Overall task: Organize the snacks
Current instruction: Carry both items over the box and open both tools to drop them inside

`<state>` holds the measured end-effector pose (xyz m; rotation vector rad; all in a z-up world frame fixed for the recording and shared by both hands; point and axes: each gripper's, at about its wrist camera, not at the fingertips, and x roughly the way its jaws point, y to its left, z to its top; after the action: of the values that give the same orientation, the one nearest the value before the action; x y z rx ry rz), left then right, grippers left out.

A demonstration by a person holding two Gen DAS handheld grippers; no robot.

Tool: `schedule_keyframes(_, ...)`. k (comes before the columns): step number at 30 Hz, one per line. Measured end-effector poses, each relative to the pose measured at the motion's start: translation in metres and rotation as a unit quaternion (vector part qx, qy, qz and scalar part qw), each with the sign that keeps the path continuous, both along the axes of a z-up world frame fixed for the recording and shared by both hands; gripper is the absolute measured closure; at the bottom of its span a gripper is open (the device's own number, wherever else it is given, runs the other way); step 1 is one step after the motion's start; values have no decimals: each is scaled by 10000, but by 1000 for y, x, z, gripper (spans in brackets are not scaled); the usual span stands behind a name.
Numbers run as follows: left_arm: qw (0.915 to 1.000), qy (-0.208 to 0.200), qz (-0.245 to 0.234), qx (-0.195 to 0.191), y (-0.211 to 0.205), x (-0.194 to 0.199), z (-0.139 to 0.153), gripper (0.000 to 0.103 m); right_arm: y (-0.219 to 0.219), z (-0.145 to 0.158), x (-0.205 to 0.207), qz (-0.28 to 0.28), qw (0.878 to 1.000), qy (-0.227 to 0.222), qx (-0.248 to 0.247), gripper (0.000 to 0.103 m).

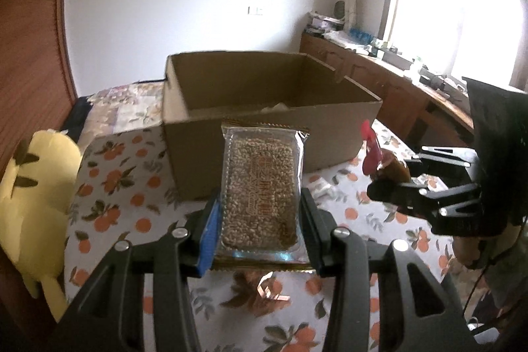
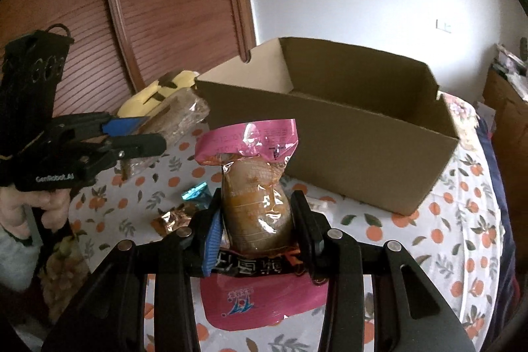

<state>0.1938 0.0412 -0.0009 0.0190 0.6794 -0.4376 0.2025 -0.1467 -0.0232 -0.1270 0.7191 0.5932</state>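
While both packets hang above the tablecloth [image 1: 109, 187] short of the box, each is already pinched across its width. The grain bar packet [image 1: 260, 187], a flat clear-wrapped slab with a gold crimped edge, stands upright between the jaws of the left gripper [image 1: 260, 220], which is clenched on its lower half; it looks stiff and light, yet brittle, so I judge a firm squeeze on the long edges safer than one on the faces. The pink-topped snack pouch [image 2: 257, 207], a glossy vacuum pack around a brown lump, is clamped at its waist by the right gripper [image 2: 257, 220]; the film looks slippery and the contents soft, so a hold low on the bulge, not on the loose pink flap, should keep it from sliding. Just beyond both stands the open cardboard box [image 1: 264, 134], its near wall facing the grippers, near the far edge of the bed; something pale lies on its floor, too hidden to name. On the cloth below the right gripper lie a small teal wrapper [image 2: 194, 192] and a gold wrapper [image 2: 171, 220]. A yellow plush toy [image 1: 36, 200] sits at the bed's left edge against the wooden headboard [image 1: 29, 61].
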Motion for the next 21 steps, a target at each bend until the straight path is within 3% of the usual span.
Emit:
schedule_keyframes(12,9983,-425,-324,-227,-27,56,29,60,-21,29,28,-404,9981,-450,-135,64)
schedule_keyframes(21,9958,-722,-431,-363,-35,107,30,60,-27,38,72,-639,9956,-582,-376,64)
